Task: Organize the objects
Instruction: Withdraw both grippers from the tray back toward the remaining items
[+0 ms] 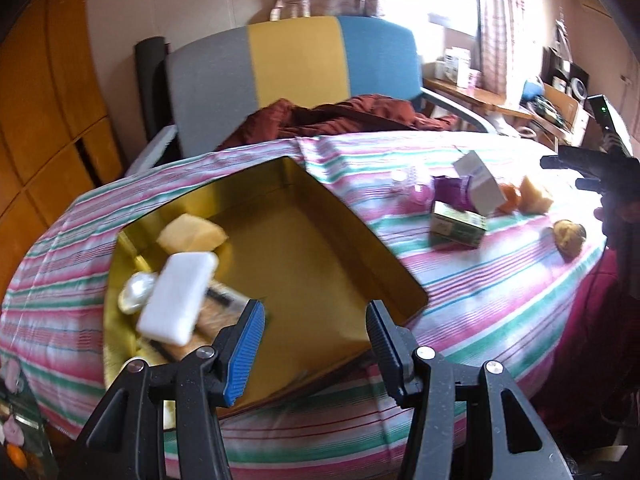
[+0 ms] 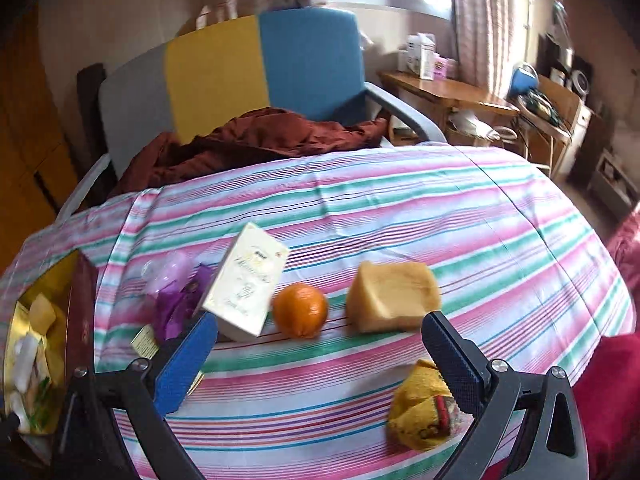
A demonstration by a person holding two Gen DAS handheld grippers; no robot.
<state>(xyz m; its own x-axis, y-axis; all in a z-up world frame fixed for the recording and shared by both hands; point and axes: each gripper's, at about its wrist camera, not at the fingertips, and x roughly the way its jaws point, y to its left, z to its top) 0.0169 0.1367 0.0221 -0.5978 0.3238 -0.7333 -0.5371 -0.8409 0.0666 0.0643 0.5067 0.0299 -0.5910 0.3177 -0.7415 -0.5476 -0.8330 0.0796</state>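
Striped tabletop (image 2: 400, 216), round, cloth-covered. Gold tin (image 1: 304, 240) open at its left side, long axis toward the chair; white block (image 1: 178, 298) inside, lengthwise along it. Cream box (image 2: 250, 280) leaning upright, beside orange (image 2: 300, 310) and sponge (image 2: 394, 296). Left hand-held gripper (image 1: 316, 344) parted, empty, above the tin. Right hand-held gripper (image 2: 320, 344) wide, empty.

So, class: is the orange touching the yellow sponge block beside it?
Apart. The right wrist view shows a strip of striped cloth between the orange and the yellow sponge block.
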